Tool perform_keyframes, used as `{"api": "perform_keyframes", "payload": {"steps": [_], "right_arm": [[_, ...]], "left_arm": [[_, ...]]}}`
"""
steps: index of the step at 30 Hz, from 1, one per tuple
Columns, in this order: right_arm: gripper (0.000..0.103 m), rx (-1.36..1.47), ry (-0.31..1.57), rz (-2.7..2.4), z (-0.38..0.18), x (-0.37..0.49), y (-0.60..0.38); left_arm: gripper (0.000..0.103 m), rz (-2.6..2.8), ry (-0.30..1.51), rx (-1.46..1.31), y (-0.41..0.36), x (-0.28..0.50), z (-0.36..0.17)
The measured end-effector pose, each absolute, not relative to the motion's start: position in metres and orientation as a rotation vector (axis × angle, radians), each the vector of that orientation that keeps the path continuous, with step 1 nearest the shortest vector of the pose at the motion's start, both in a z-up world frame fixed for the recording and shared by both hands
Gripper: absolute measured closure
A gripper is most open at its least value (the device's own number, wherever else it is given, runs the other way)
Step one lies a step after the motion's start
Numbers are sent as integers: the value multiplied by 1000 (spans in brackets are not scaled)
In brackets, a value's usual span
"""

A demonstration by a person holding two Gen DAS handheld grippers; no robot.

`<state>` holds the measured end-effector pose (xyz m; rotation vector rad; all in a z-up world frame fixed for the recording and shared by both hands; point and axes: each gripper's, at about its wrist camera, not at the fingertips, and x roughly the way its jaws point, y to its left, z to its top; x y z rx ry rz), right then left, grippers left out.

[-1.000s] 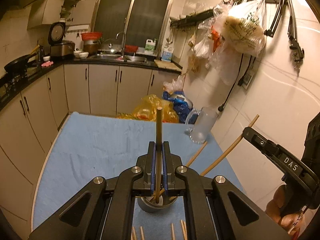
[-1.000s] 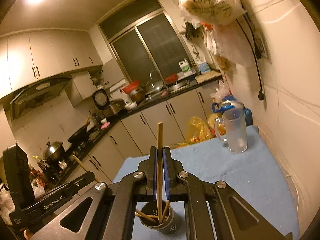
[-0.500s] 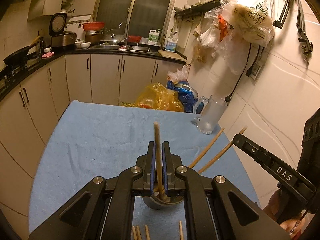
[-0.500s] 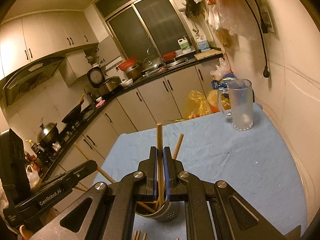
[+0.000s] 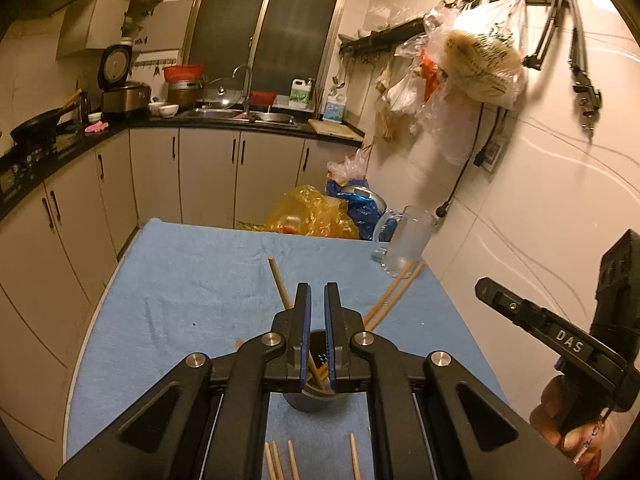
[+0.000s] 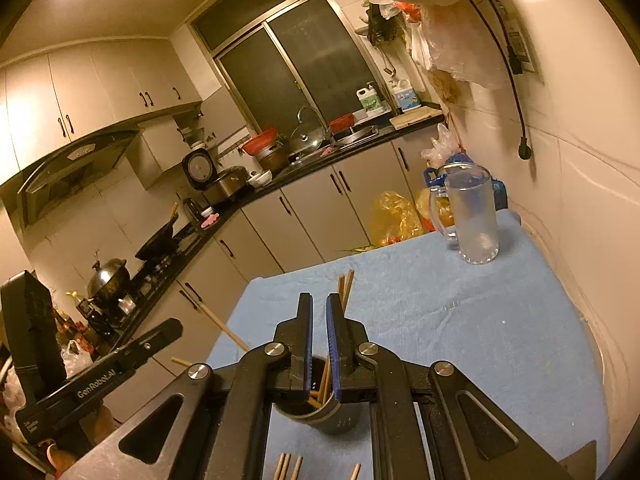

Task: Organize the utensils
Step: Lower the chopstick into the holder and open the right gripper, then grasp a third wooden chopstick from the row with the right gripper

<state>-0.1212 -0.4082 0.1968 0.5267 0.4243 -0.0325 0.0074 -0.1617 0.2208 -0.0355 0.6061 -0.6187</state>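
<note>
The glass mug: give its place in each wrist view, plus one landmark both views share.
Left wrist: the glass mug stands right of centre at the far right corner of the blue cloth, beyond the open left gripper.
Right wrist: the mug is upper right, on the cloth's far edge near the wall.
Shared landmark: the dark utensil cup under the fingers.

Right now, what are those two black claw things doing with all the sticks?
A person is tidying chopsticks into a dark metal holder on the blue tablecloth. Both the left gripper and the right gripper hover over the holder with their jaws open and nothing between them. Several chopsticks lean inside the holder. A few loose chopsticks lie on the cloth, waiting to be picked up.
</note>
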Motion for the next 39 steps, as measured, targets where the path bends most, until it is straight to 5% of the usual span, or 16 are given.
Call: {"api": "perform_keyframes", "payload": {"steps": [12, 24, 39], "right_arm": [[71, 531, 530, -39, 155, -169, -397], [70, 627, 710, -33, 79, -195, -404], [70, 651, 769, -34, 62, -188, -402]], "left_arm": [[96, -608, 676, -18, -114, -49, 184], [96, -633, 1123, -60, -102, -27, 55], [96, -577, 1203, 25, -131, -13, 18]]}}
